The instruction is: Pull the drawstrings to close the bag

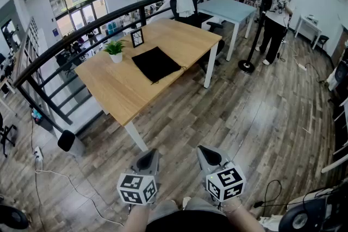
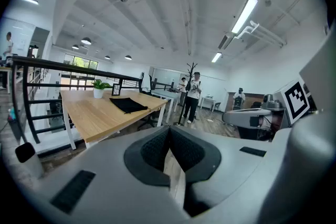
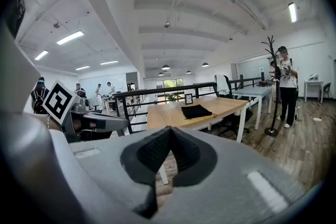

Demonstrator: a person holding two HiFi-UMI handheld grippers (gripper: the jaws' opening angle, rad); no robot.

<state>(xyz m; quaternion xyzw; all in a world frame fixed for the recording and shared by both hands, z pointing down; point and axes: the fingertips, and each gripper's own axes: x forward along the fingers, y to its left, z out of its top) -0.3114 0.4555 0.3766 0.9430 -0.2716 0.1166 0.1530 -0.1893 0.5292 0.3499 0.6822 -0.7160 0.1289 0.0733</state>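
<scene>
Bag (image 1: 156, 63) — well apart from fingers (image 2: 155, 147)

The head view looks steeply down from well back at the table (image 1: 119, 84). Both gripper views sit low, facing nearly level past their jaws; all three share that distant table and bag (image 1: 156, 64).

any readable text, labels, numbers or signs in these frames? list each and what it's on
No legible text in any view.
On the left gripper and right gripper: only black-and-white square patterns, no letters or digits.
Small frame on the wooden table: content too small to read.
Black bag: no print visible.
</scene>
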